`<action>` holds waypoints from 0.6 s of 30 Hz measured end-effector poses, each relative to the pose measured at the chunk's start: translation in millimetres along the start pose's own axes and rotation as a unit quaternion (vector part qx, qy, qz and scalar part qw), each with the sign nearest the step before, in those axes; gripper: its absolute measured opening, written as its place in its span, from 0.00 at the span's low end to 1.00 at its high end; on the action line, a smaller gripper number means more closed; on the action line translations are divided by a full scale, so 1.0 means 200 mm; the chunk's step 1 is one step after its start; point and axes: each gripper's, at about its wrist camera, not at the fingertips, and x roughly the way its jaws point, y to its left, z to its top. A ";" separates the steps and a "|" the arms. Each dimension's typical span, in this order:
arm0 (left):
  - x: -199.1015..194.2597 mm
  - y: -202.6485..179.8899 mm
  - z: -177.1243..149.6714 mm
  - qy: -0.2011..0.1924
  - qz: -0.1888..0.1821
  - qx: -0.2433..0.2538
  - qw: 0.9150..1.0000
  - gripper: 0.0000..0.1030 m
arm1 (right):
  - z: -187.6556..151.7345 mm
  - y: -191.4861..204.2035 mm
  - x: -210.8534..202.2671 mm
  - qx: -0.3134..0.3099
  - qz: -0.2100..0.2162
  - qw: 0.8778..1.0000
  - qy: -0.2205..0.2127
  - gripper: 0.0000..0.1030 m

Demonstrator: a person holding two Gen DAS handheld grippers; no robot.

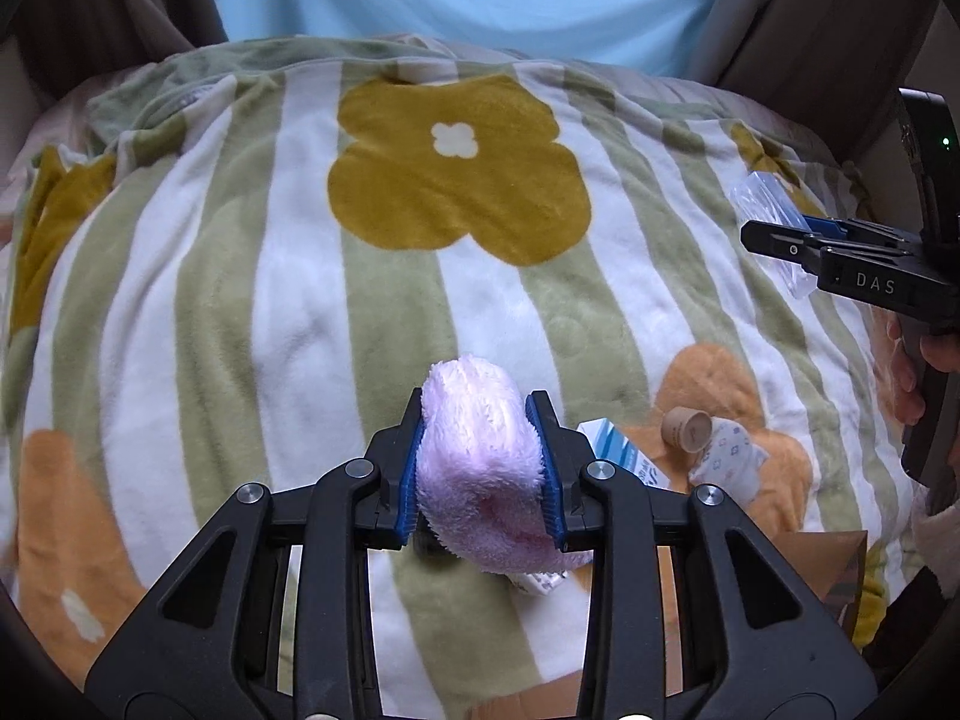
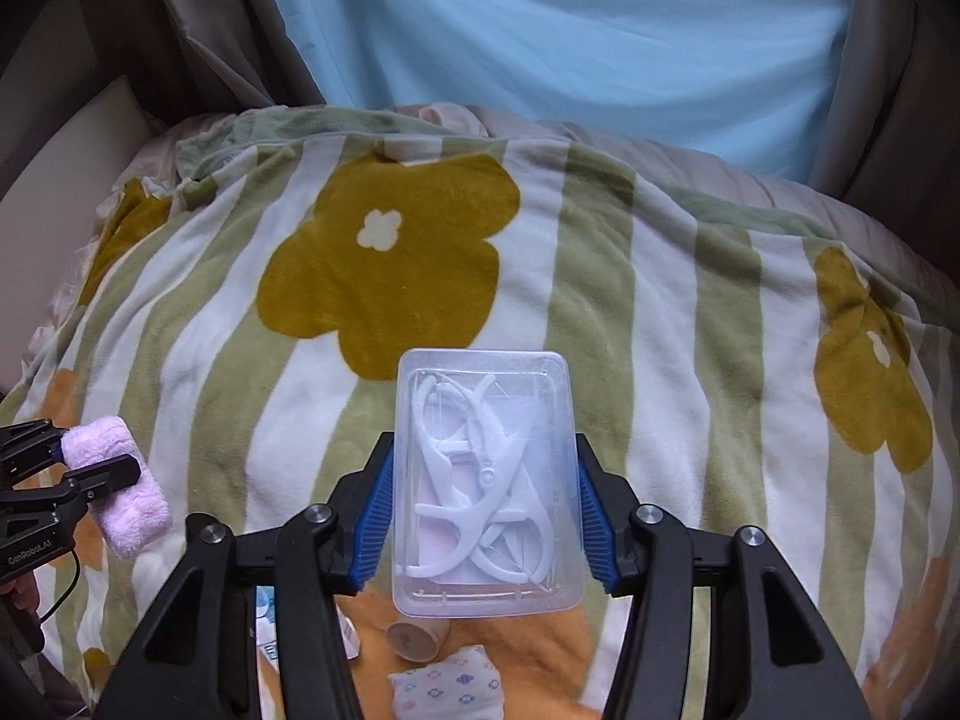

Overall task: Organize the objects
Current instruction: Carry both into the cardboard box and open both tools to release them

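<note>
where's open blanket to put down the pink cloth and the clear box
Bare blanket stretches around the mustard flower, ahead of both grippers. It is crowded near the orange flower, where the cardboard tube, patterned pouch and blue-striped box lie.

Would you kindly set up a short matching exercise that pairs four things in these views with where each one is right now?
Things:
1. pink fluffy cloth
2. clear plastic box of white clips
3. small cardboard tube
4. patterned white pouch

Places:
A. clamped in the right gripper
B. lying on its side on the blanket, by the pouch
C. clamped in the left gripper
D. lying on an orange flower of the blanket, below the right gripper

Pairs: 1-C, 2-A, 3-B, 4-D
</note>
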 end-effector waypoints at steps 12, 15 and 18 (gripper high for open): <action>-0.46 -0.11 -0.29 0.000 -0.055 0.089 0.994 0.28 | -0.22 0.18 -0.53 -0.019 0.019 1.000 -0.001 0.49; -0.54 -0.13 -0.41 0.006 -0.058 0.086 0.995 0.28 | -0.33 0.22 -0.62 -0.017 0.022 1.000 0.007 0.49; -0.59 -0.15 -0.54 0.014 -0.060 0.084 0.995 0.28 | -0.44 0.25 -0.69 -0.015 0.021 1.000 0.016 0.49</action>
